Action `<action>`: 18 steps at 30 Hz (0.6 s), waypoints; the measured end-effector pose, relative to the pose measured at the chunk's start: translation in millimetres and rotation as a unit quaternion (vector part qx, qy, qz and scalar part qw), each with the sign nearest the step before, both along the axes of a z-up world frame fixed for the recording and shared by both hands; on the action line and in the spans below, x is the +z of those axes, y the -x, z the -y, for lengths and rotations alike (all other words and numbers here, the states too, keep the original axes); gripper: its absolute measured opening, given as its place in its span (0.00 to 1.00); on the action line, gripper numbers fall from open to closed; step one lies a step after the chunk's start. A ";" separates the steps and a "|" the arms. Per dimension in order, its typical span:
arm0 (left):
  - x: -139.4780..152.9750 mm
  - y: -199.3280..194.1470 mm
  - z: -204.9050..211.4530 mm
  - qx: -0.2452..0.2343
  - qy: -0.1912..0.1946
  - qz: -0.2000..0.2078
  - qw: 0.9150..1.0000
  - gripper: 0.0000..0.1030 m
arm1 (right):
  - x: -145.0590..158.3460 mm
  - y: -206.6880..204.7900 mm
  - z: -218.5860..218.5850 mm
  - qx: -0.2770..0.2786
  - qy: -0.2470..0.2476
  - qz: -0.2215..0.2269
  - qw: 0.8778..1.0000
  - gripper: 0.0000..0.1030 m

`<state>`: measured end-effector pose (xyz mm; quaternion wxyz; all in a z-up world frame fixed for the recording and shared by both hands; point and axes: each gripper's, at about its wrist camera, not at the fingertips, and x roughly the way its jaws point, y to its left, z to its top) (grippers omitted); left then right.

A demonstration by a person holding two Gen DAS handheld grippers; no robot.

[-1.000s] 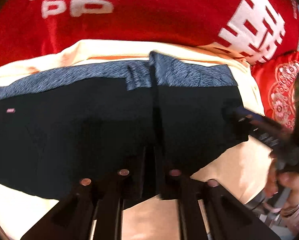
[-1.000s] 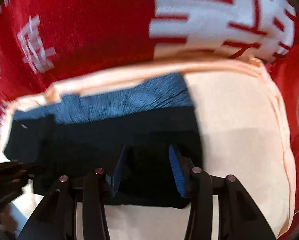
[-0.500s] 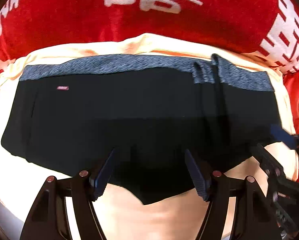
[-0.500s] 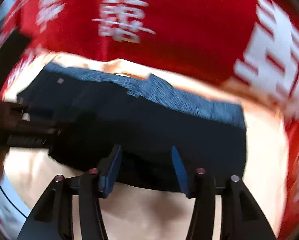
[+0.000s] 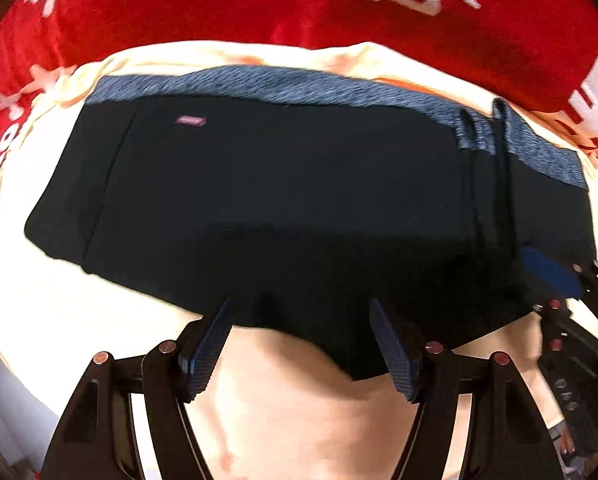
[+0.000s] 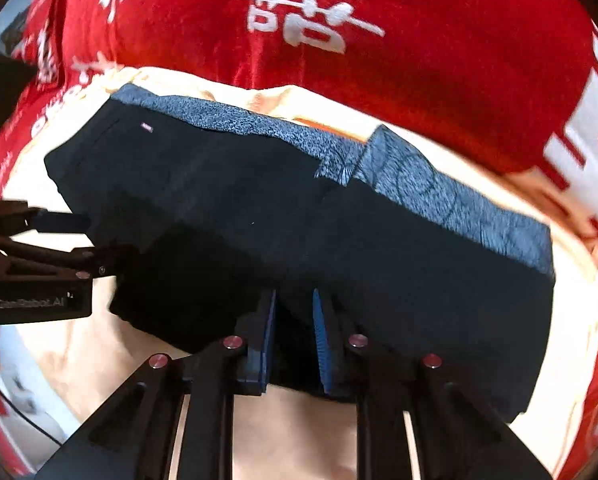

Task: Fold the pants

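Black pants lay flat on a cream sheet, with two grippers at their near edge.

The pants (image 5: 299,200) were spread across the middle of the cream sheet (image 5: 299,412), with their blue-grey waistband (image 5: 299,84) toward 12 o'clock and a small pink tag (image 5: 190,121) near 10 o'clock. A red cloth (image 5: 219,4) with white writing lay beyond the sheet. The left gripper (image 5: 303,344) sat at 6 o'clock in its own view, its tongs spread wide with nothing between them. The right gripper (image 6: 293,336) had its tongs much closer together over the dark hem; whether they pinched the cloth could not be told.
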<state>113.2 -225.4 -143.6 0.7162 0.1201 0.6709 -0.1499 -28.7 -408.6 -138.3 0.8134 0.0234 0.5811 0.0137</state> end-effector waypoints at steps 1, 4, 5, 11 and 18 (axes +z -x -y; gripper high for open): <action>-0.1 0.5 -2.5 0.000 -0.004 0.001 1.000 0.69 | 0.5 1.1 0.7 -0.004 -0.008 -0.004 1.000 0.19; 0.3 2.1 -10.6 -0.001 -0.010 0.002 1.000 0.69 | 9.0 4.0 0.5 -0.003 -0.023 -0.016 1.000 0.22; -0.2 2.0 -13.9 0.000 -0.009 0.000 1.000 0.69 | 12.1 3.3 1.7 -0.005 -0.034 -0.020 0.999 0.22; 0.3 -1.4 -35.1 0.014 0.000 -0.004 1.000 0.69 | 31.3 -7.6 17.7 -0.057 -0.033 -0.010 0.998 0.35; -4.9 -10.2 -79.9 0.032 0.004 -0.006 0.999 0.69 | -18.6 -26.5 35.9 -0.152 -0.082 -0.085 0.981 0.41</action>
